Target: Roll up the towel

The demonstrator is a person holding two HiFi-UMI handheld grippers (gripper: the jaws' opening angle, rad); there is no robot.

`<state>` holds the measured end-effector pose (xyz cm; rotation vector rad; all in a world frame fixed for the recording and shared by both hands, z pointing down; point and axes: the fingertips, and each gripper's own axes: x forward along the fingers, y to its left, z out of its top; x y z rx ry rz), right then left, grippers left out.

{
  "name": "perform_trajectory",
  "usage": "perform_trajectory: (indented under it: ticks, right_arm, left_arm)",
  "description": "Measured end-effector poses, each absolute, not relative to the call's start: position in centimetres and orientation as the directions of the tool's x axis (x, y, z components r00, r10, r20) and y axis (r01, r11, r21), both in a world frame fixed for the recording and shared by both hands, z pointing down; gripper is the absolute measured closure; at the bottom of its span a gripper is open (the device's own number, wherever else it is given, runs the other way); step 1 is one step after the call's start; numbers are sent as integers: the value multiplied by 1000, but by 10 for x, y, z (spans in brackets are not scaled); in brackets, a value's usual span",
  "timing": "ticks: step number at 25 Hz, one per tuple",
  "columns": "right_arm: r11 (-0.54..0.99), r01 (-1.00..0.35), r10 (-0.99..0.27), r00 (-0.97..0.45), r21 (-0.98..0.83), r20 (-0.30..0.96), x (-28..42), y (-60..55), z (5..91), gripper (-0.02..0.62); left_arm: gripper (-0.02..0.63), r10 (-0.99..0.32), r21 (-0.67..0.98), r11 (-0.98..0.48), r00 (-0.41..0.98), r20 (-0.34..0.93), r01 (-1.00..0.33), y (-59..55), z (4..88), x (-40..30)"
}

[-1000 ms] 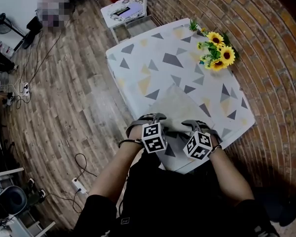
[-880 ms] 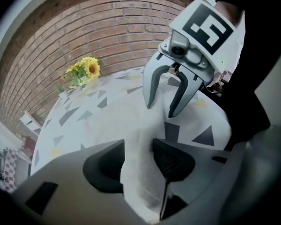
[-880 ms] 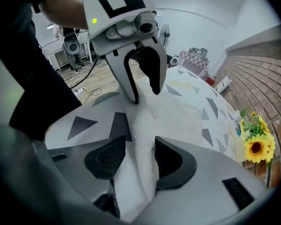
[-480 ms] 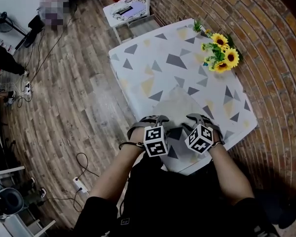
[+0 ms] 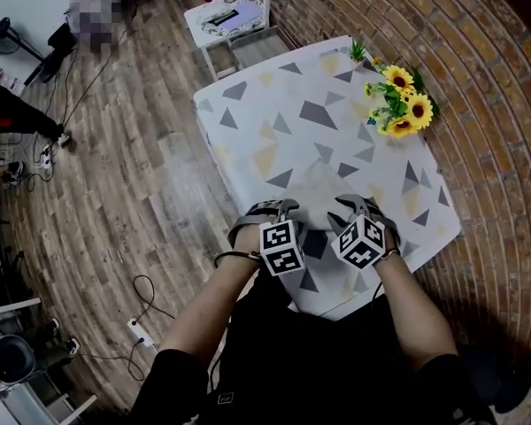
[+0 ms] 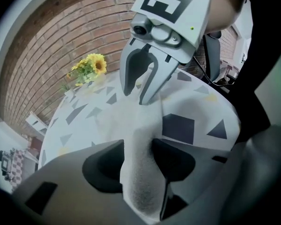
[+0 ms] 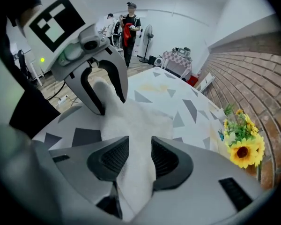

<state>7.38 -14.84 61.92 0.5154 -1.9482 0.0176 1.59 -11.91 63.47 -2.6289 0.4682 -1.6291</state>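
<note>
two grippers share one towel [image 7: 138, 114]: fingers of the left gripper [image 6: 138, 156] clench its near edge, and those of the right gripper [image 7: 139, 156], just closing, pinch it too. the rest lies ahead on the tabletop [image 5: 274, 104]. both should advance evenly, rolling tight and straight.

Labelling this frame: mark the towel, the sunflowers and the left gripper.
towel [image 7: 139, 117], right gripper view, flat stretch beyond the jaws
sunflowers [image 5: 405, 104], head view, yellow blooms
left gripper [image 7: 109, 101], right gripper view, midway between its fingertips
</note>
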Motion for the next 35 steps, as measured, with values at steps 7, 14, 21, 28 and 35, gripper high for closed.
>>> perform_trajectory:
  ticks: [7, 14, 21, 28, 35]
  right_arm:
    - [963, -223, -224, -366, 149, 903, 65, -128, 626, 377]
    - [954, -250, -236, -285, 165, 929, 77, -135, 651, 425]
    - [956, -256, -224, -310, 145, 924, 80, -104, 651, 504]
    - [979, -202, -114, -366, 41, 924, 90, -28, 645, 514]
    - [978, -205, -35, -384, -49, 923, 108, 19, 641, 511]
  left_arm:
    - [396, -284, -169, -943, 428, 858, -286, -153, 634, 6]
    - [385, -194, -138, -978, 431, 881, -158, -146, 631, 5]
    - [341, -185, -157, -982, 389, 903, -104, -110, 630, 9]
    - [341, -141, -114, -989, 366, 920, -95, -40, 631, 23]
    - [341, -106, -74, -992, 377, 920, -98, 6, 632, 34]
